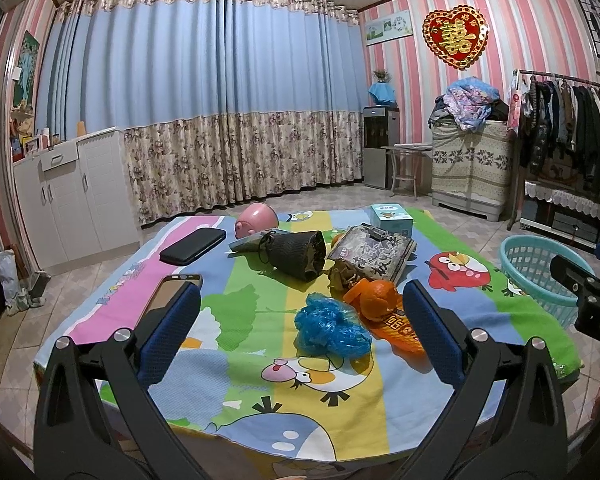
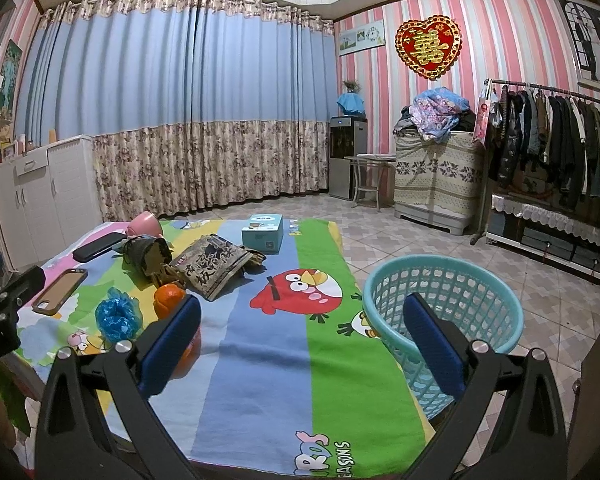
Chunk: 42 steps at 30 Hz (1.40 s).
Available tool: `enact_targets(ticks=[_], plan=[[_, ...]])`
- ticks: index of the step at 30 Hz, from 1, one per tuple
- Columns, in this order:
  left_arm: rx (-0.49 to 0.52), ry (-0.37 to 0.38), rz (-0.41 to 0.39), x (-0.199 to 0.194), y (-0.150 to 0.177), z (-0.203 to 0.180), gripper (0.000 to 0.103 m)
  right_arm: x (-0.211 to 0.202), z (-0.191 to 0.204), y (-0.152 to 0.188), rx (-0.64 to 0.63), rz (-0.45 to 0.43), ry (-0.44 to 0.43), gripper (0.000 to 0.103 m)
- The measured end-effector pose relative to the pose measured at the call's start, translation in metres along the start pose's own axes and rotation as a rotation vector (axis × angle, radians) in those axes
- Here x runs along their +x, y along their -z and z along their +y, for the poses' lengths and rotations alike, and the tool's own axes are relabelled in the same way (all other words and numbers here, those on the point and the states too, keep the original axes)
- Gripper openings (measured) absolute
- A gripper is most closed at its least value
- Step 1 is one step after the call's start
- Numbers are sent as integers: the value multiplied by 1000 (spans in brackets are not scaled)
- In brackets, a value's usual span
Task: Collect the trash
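Observation:
On the cartoon cloth table [image 1: 240,360] lies trash: a crumpled blue plastic bag [image 1: 332,326], an orange peel [image 1: 374,298] on an orange wrapper [image 1: 400,330], a dark mesh bag [image 1: 300,256] and a grey printed packet [image 1: 374,252]. My left gripper [image 1: 300,328] is open, the blue bag between its fingers' line, held short of it. My right gripper [image 2: 300,332] is open and empty over the table's right part [image 2: 268,360], beside the turquoise basket [image 2: 444,284] on the floor. The blue bag [image 2: 118,314] and peel [image 2: 170,296] lie to its left.
Two phones [image 1: 192,246] [image 1: 172,292], a pink piggy bank [image 1: 256,220] and a light blue box [image 1: 392,218] sit on the table. White cabinets [image 1: 72,196] stand left, a clothes rack [image 1: 572,128] right. The basket also shows in the left wrist view [image 1: 540,272].

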<state>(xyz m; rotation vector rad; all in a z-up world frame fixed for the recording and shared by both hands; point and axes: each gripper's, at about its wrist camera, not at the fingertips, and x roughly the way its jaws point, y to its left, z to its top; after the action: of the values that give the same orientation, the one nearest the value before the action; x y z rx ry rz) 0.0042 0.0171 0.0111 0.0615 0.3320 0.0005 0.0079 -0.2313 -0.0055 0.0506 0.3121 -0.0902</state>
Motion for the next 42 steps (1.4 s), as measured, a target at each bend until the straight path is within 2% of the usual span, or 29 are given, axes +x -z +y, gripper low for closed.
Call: enact_targets(ticks=[16,23,31,42], plan=[[13,-19,18,13,14,3,98,2,-5,11,-13,27,6,99],[4,-48,45,30,23,14,98,13,6,11,-17,77,1,99],[0,-70,70,47,27,30,98,42,43,6,-77,137,-39,99],[-43,-85,118,72,30,58,98,94,87,20,-126,292,-71,99]])
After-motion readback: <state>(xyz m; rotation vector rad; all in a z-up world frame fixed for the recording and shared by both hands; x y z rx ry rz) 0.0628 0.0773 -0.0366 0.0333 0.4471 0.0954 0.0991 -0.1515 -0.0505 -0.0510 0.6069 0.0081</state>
